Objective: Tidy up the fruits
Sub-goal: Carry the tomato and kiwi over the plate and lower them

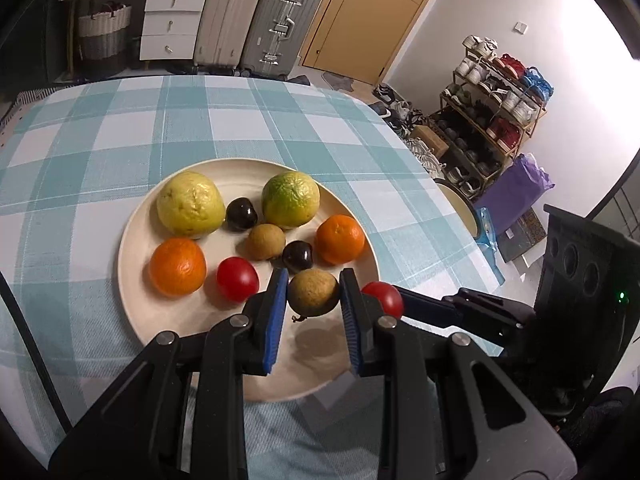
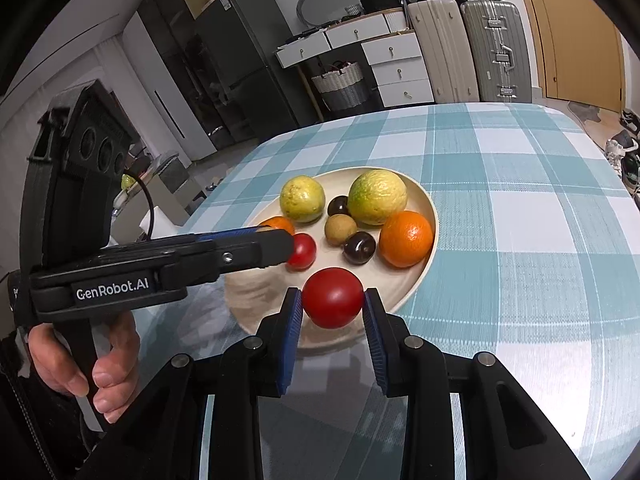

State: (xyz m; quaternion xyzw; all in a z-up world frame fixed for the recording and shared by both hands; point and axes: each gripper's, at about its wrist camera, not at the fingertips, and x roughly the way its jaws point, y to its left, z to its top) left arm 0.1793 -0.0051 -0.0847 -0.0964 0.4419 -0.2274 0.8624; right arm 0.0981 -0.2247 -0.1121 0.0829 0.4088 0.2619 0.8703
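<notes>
Fruits fill the round cream plate (image 1: 132, 232) at mid-frame on the checked surface (image 1: 120, 128): two yellow-green guavas, two oranges, two dark plums, a brown longan and a red tomato. The left gripper (image 1: 313, 294) pinches a second small brown longan (image 1: 313, 291) above the plate's lower edge. The right gripper (image 2: 332, 304) clamps a second round red tomato (image 2: 332, 303) beside it, probably both lifted clear so as not to knock the others.
</notes>
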